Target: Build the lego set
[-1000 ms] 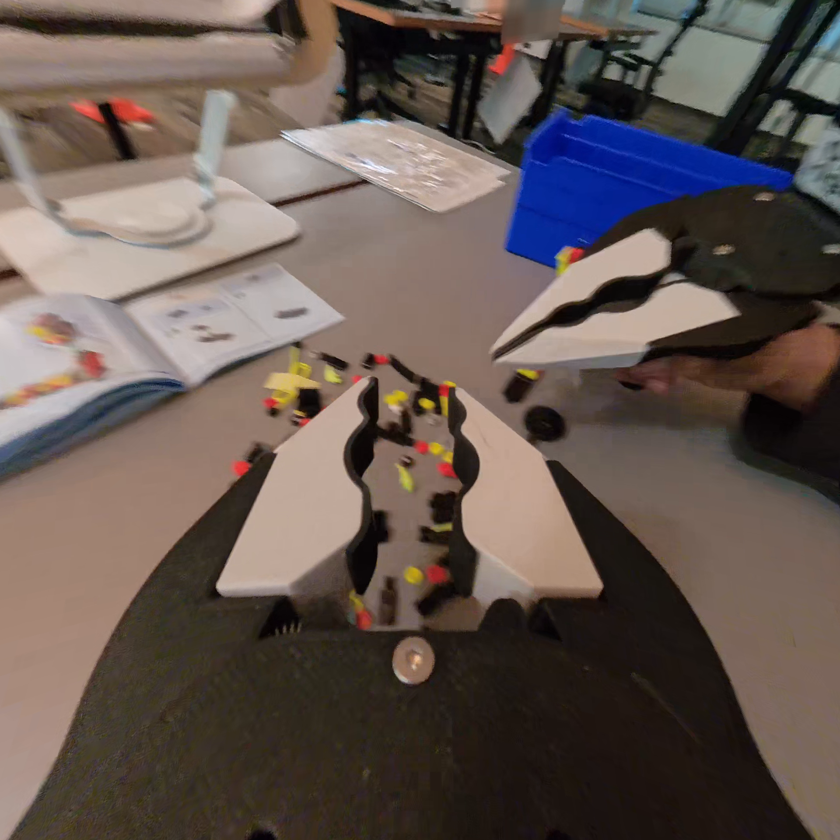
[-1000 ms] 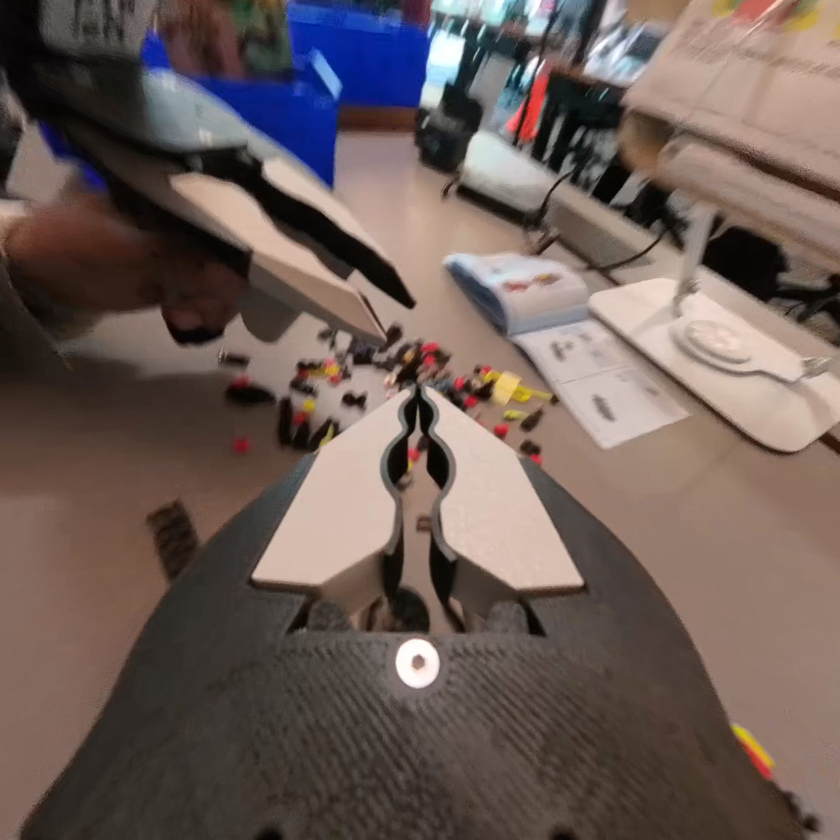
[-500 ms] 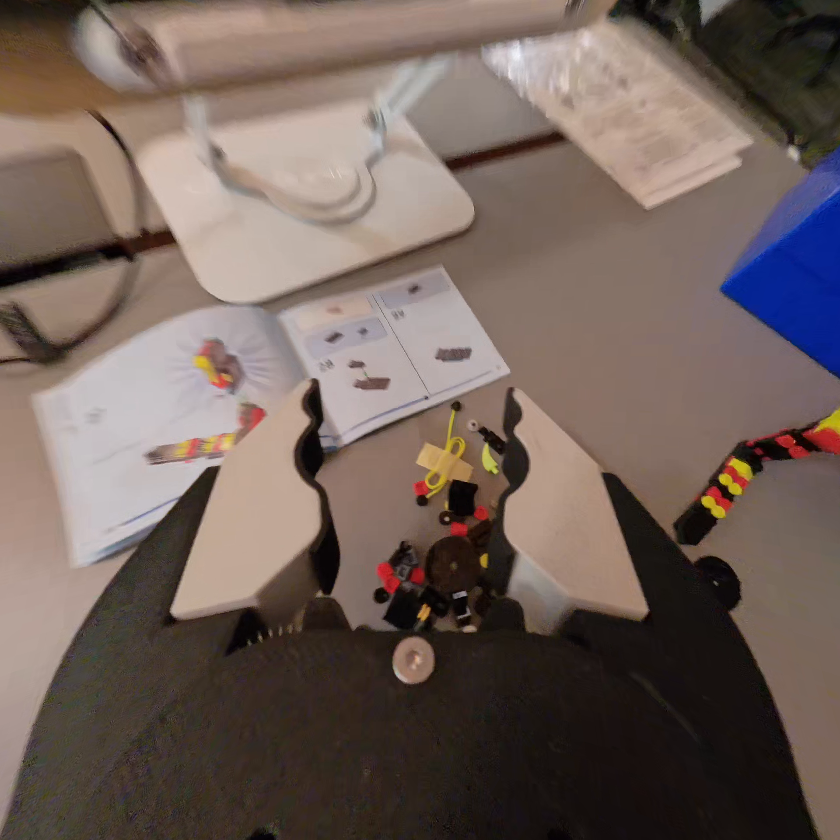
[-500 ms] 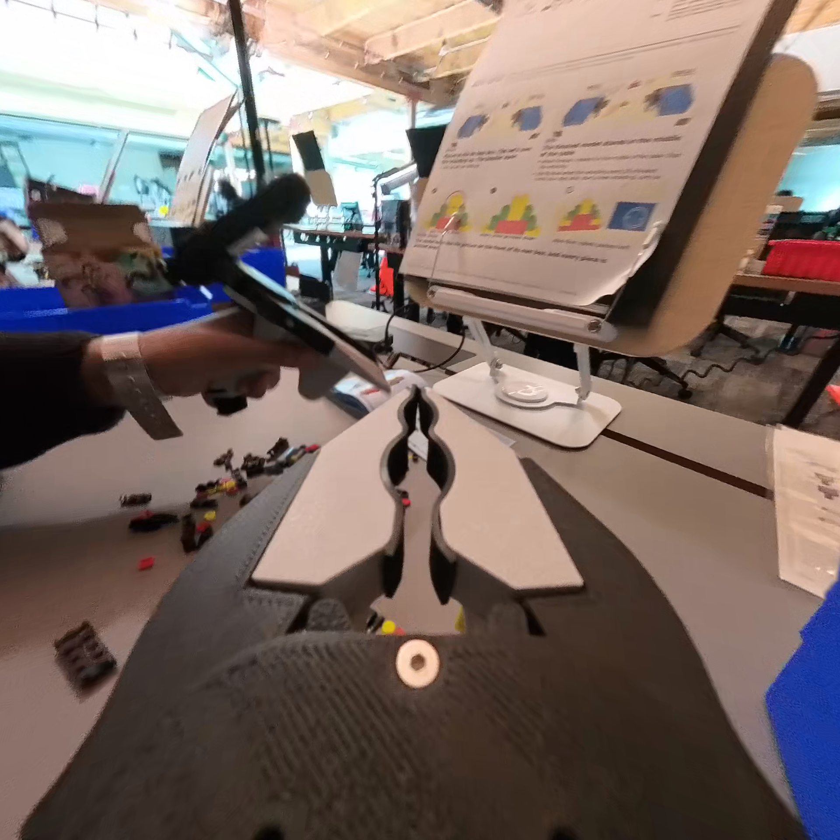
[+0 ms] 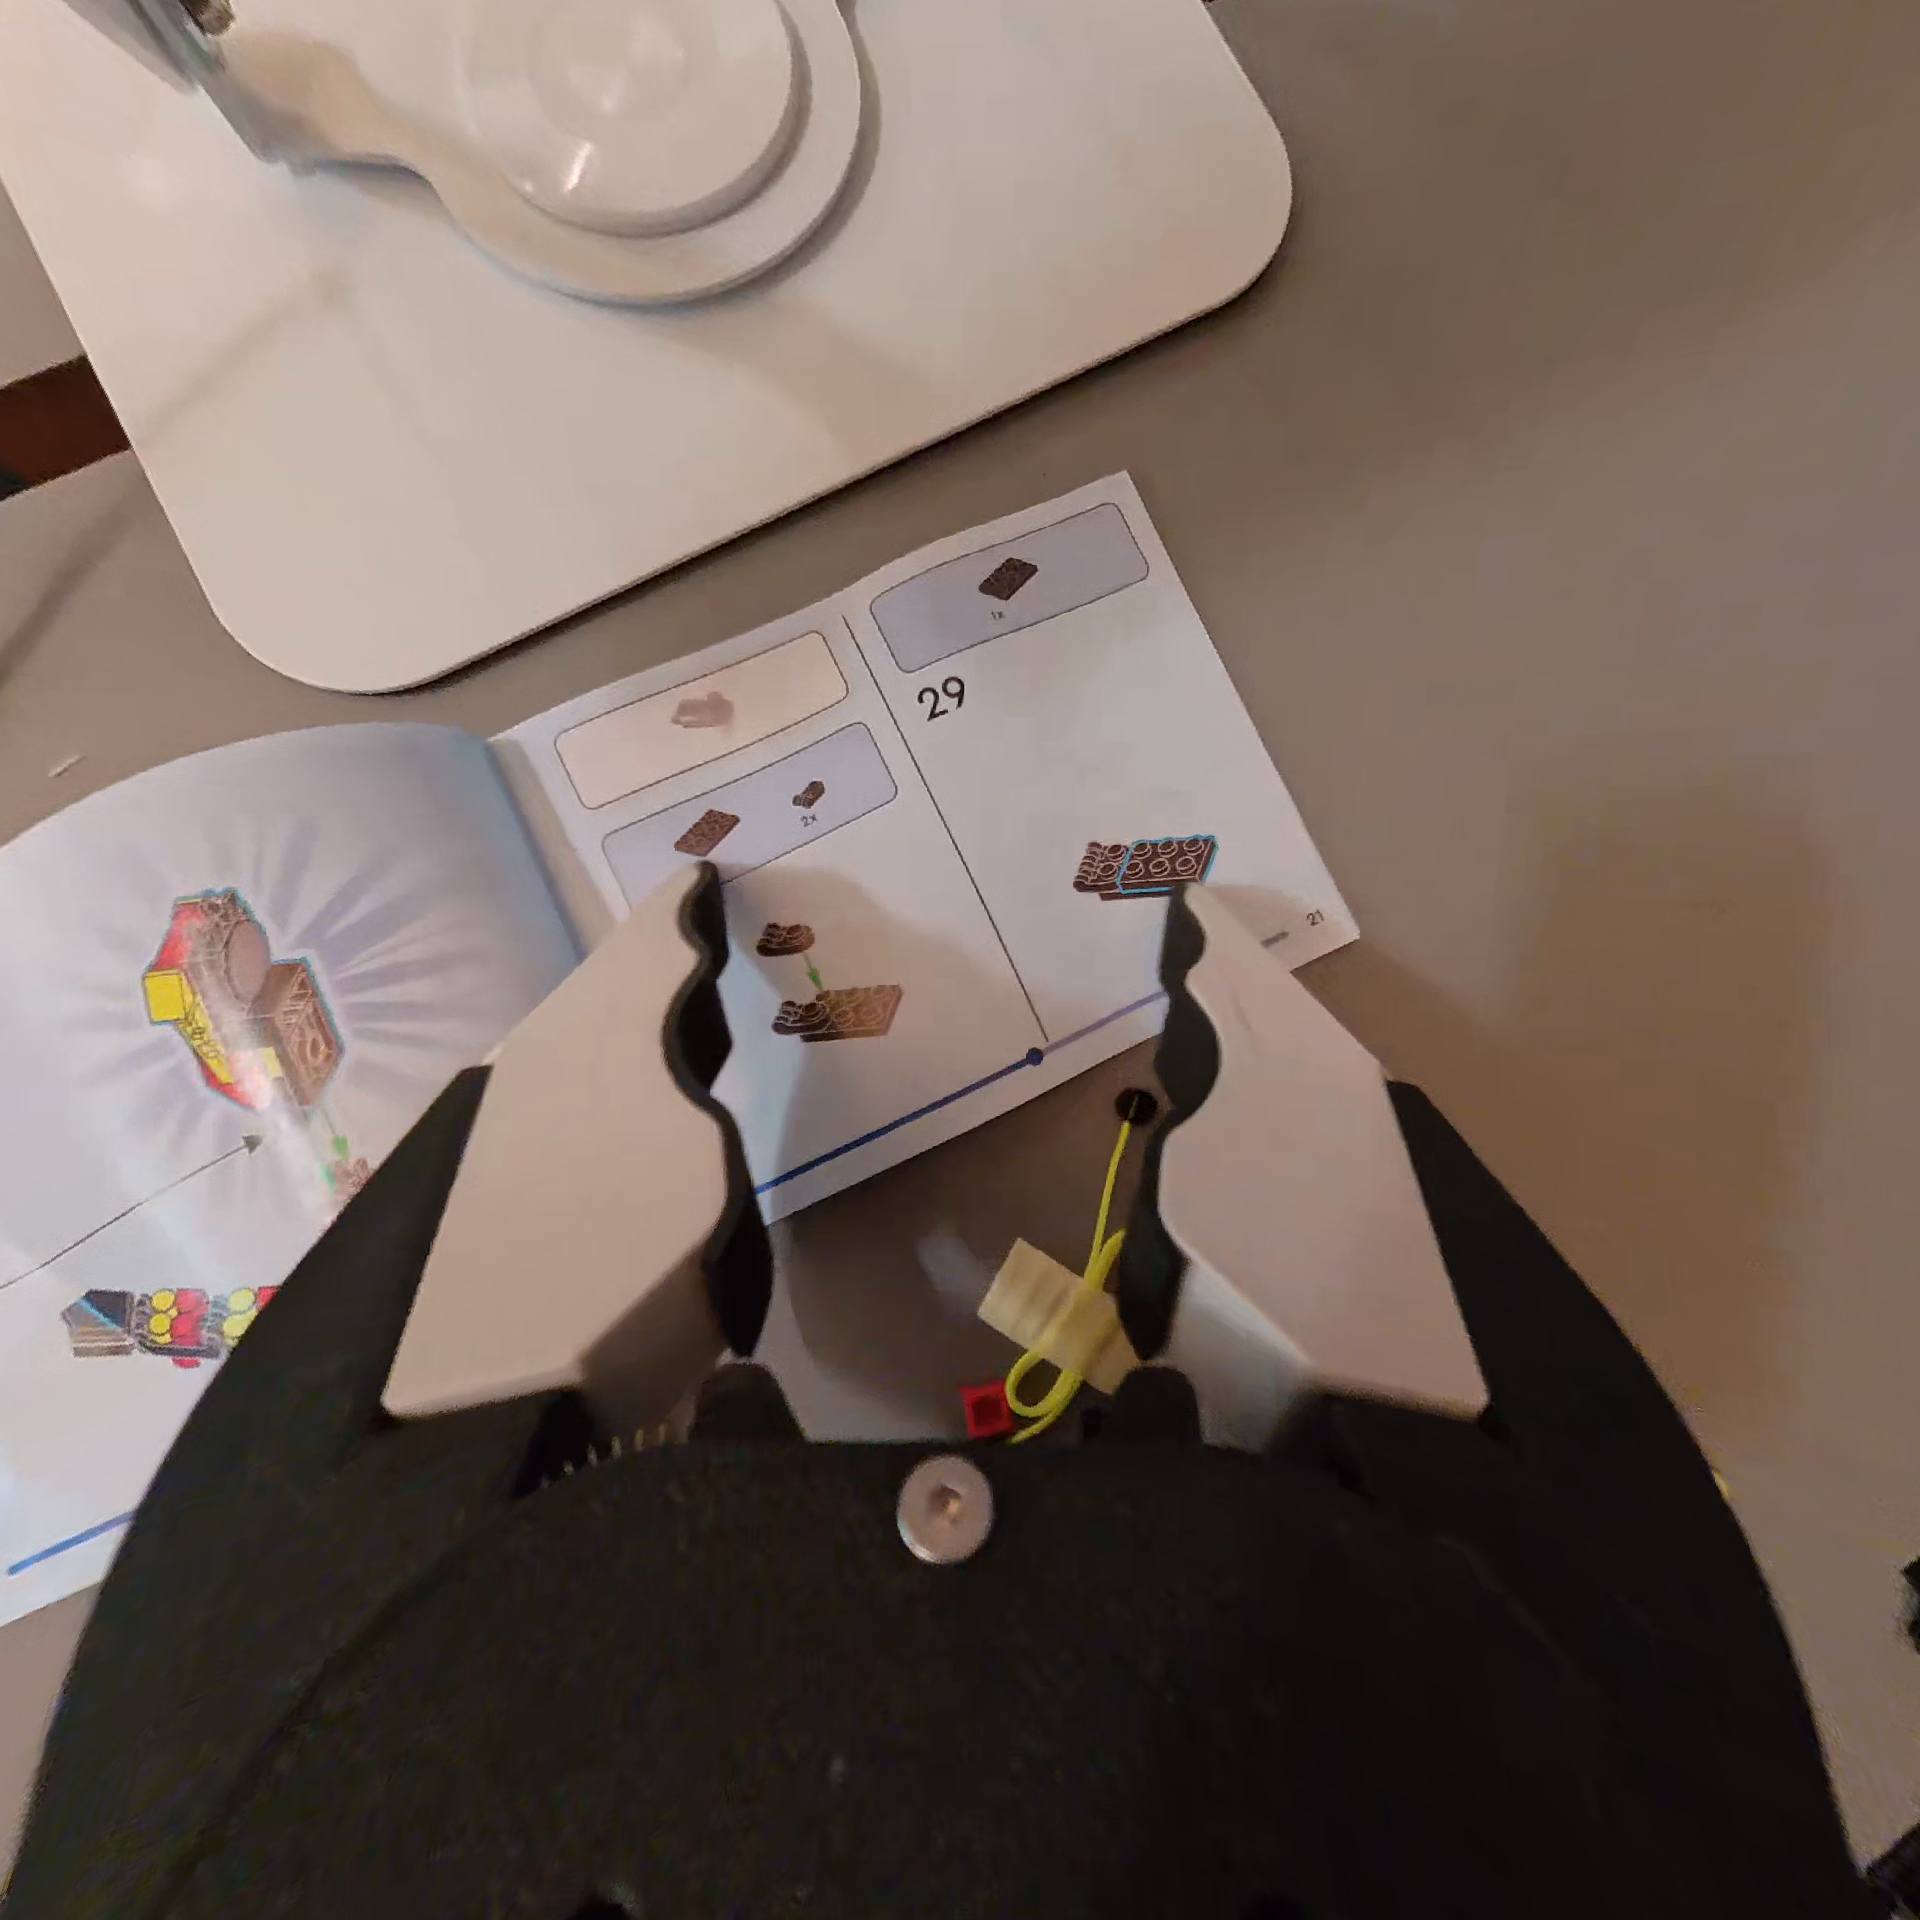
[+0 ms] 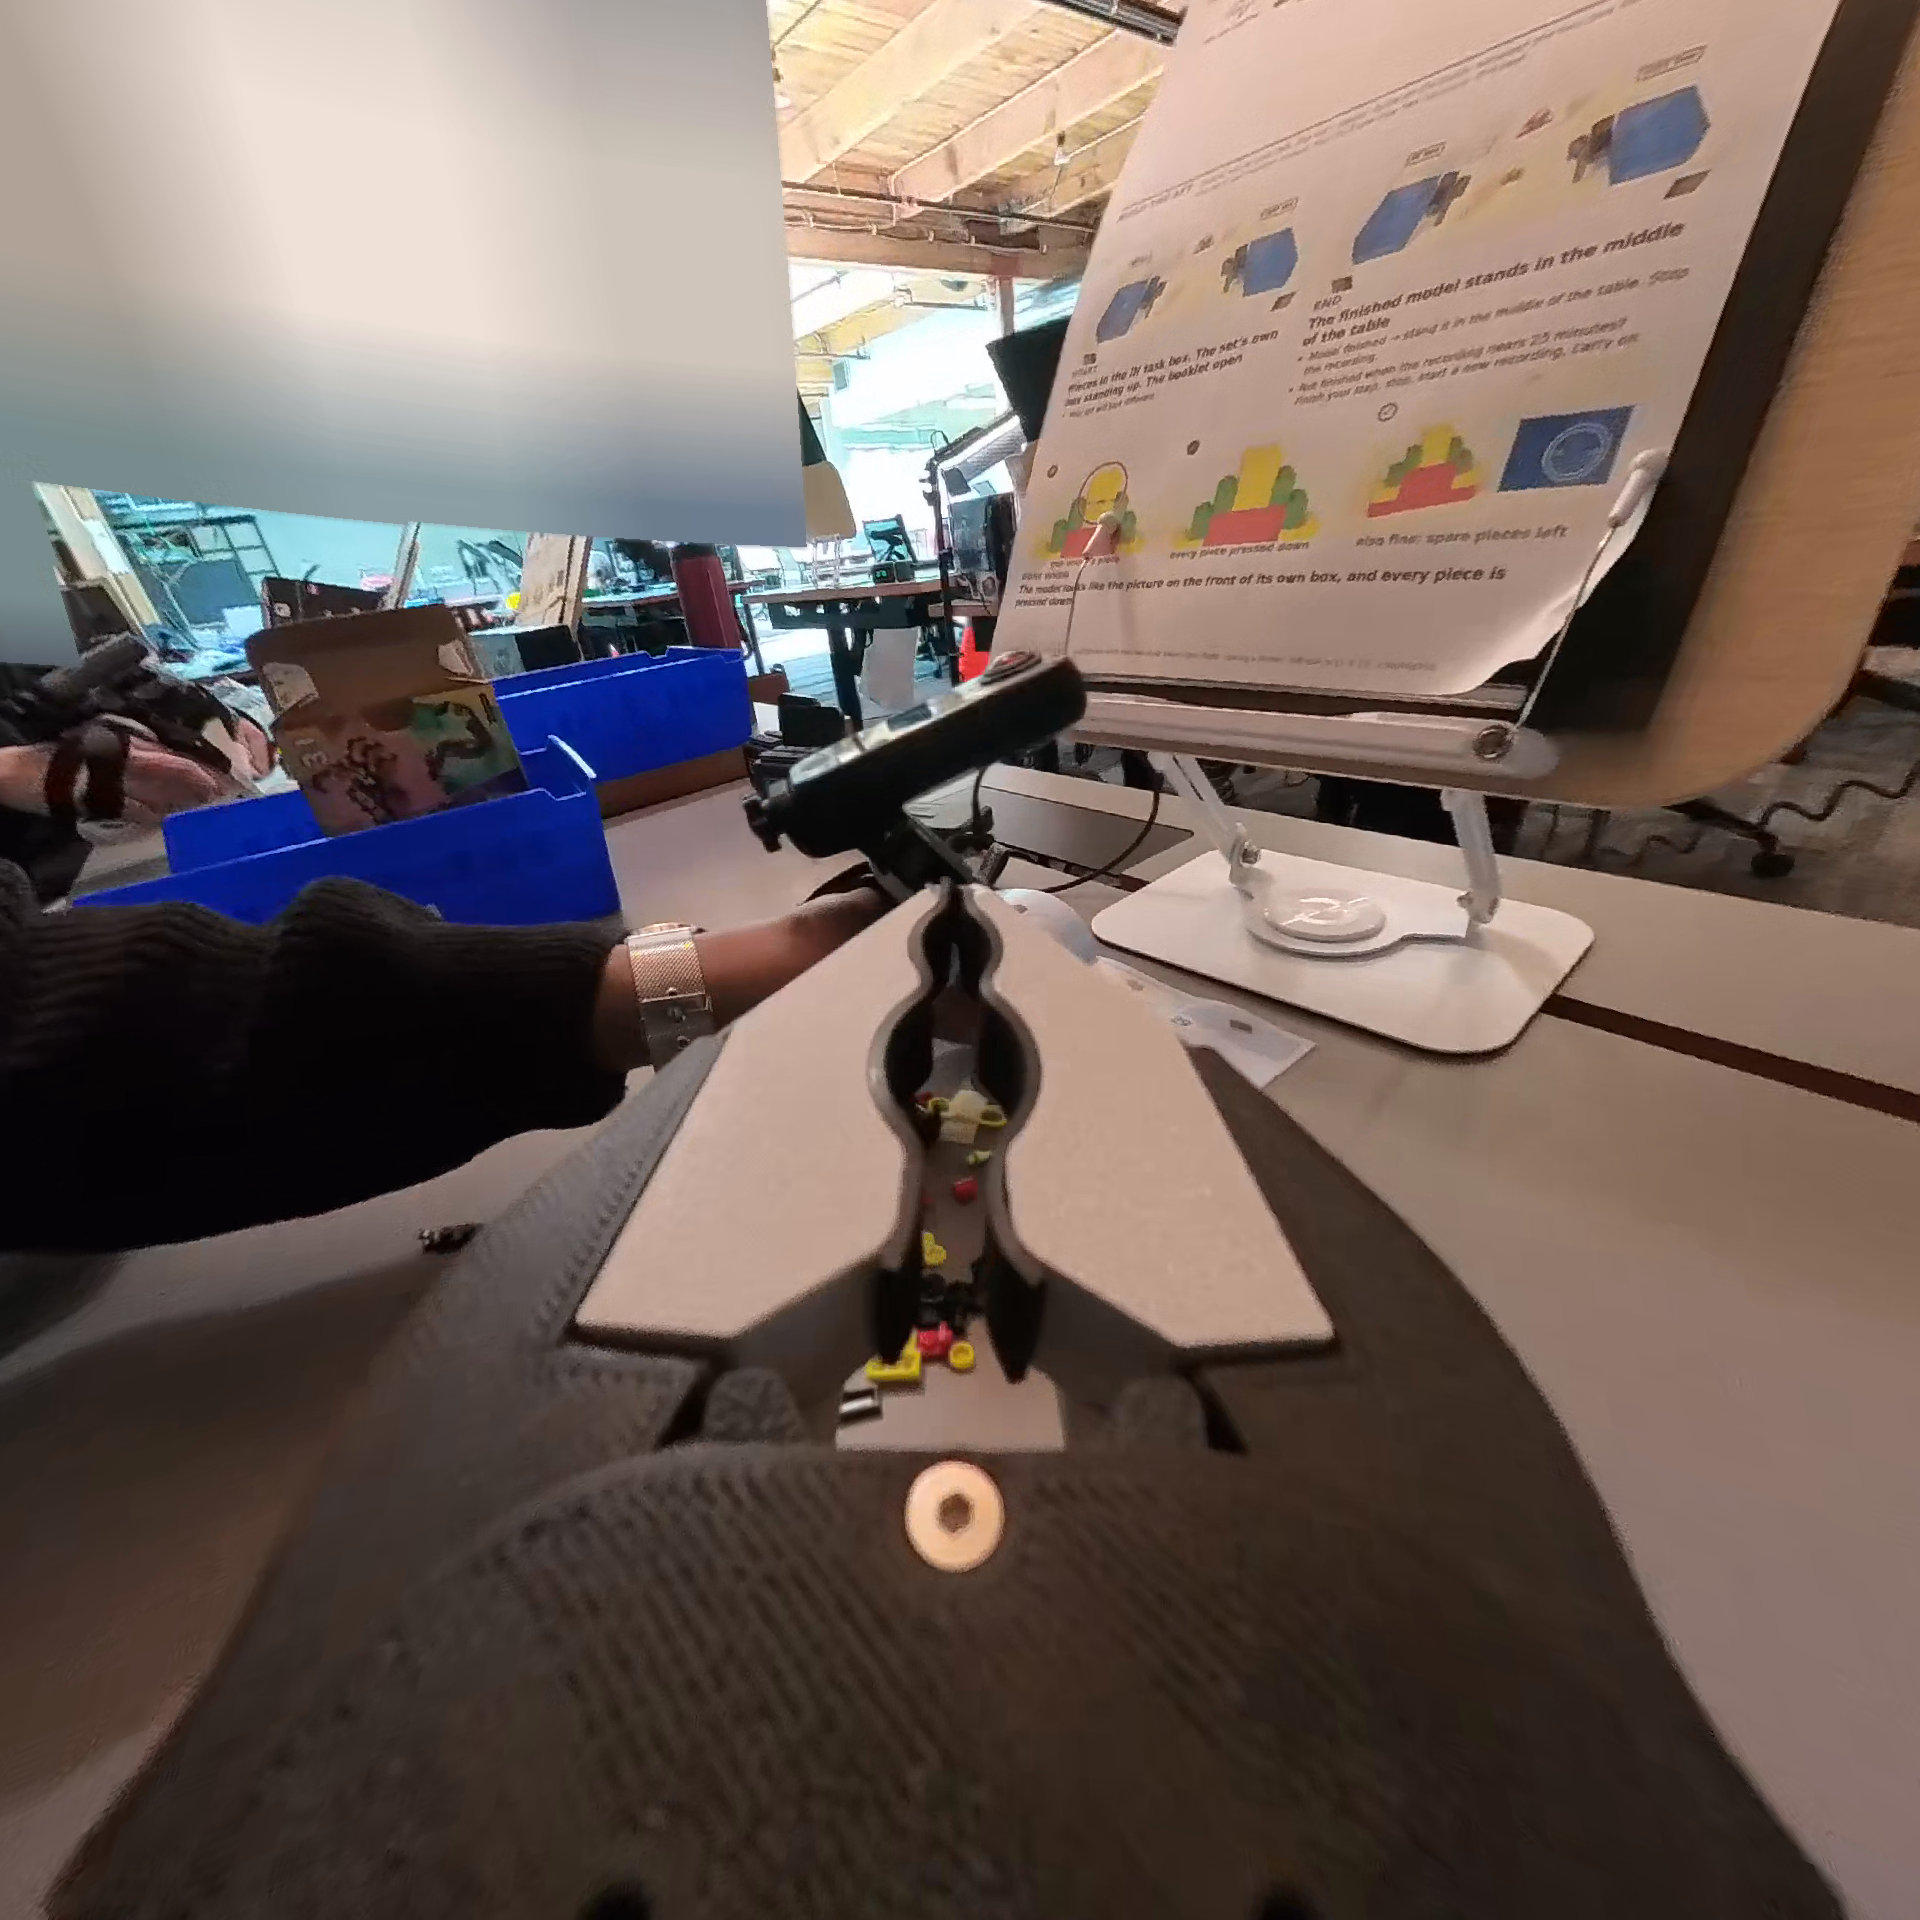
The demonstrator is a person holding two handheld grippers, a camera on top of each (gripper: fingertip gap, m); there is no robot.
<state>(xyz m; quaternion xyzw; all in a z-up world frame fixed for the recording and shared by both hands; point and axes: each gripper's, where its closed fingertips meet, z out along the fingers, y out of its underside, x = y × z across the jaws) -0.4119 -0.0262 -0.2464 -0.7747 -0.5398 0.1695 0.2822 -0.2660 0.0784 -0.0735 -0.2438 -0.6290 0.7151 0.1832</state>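
Left gripper (image 5: 940, 899) now over booklet (image 5: 1039, 748), fingers (image 5: 623, 1091) wider.

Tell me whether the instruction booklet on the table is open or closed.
Open. The instruction booklet lies flat on the table, two illustrated pages spread either side of its fold, below the open left gripper.

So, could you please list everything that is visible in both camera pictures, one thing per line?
instruction booklet: one, white, open on the table under the left gripper
stand base: one, white, beyond the booklet
task sheet: one, white, propped on the stand
table: one, grey
lego pieces: many, red, yellow, black, loose on the table
string piece: one, yellow-green, beside a cream part
blue bins: at least two, far left
cardboard box: one, standing in a bin
left gripper: open, empty, over the booklet
right gripper: shut, empty
hand: one, dark sleeve, holding the left gripper
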